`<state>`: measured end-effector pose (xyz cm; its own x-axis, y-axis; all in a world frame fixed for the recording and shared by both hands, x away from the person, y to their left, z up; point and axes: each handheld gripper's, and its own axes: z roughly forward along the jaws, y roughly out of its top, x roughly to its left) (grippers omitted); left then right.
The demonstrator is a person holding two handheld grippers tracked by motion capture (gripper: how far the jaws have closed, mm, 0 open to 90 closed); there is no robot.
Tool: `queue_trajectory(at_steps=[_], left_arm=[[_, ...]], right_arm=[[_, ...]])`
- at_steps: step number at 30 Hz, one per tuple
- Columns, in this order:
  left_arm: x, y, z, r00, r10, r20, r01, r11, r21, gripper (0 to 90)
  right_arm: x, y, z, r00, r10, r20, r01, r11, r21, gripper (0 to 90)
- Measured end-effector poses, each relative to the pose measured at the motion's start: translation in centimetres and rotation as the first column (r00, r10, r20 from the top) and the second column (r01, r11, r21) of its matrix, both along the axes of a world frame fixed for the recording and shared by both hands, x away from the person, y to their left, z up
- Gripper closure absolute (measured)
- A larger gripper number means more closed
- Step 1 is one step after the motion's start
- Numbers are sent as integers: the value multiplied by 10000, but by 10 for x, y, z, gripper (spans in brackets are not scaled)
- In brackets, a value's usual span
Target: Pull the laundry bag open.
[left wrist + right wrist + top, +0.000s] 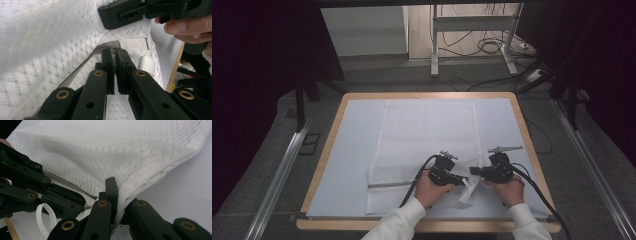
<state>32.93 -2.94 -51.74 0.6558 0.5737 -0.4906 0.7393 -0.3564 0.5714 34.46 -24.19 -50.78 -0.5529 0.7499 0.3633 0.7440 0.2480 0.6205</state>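
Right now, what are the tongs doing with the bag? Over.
Left tongs shut on zipper pull. Right tongs shut on mesh laundry bag edge. Nothing in the way.

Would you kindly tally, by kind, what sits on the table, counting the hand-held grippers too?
Mesh bag: 1
Zip on the bag: 1
White loop: 1
Pale mat: 1
Hand-held grippers: 2, left shut on the zip pull, right shut on the mesh
Total: 6

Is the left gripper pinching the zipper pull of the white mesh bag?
Yes, in the left gripper view the left gripper is closed on the small metal zipper pull of the white mesh bag.
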Motion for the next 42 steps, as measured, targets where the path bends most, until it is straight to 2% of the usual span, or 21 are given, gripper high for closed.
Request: queue_trajectory(at_steps=[13,17,19,22,36,38,40,42], left_arm=[[0,1,0,10000,-54,17,54,9999,87,868],[1,3,-1,9999,86,109,-88,9997,227,868],[1,5,-2,10000,76,-11,-75,9999,103,869],[0,4,-1,9999,55,127,-58,9997,223,868],[2,9,-1,10000,18,-17,-17,10000,97,868],[2,10,-1,10000,37,69,-38,9997,241,868],[3,11,-3,9995,179,263,-196,9976,665,868],[4,16,-6,9995,302,38,-303,9989,358,868]], right_arm=[[0,-1,0,10000,56,-19,-56,10000,17,882],[0,-1,0,10000,23,-10,-23,10000,37,883],[0,-2,1,10000,30,-9,-30,10000,83,883],[0,-3,0,10000,58,-19,-58,9999,107,883],[-1,-2,2,10000,96,13,-96,9998,180,882],[-1,-2,2,9999,110,6,-110,9998,194,882],[-1,-3,3,9999,119,124,-121,9998,177,883],[-1,-6,5,9999,72,134,-75,9998,207,883]])
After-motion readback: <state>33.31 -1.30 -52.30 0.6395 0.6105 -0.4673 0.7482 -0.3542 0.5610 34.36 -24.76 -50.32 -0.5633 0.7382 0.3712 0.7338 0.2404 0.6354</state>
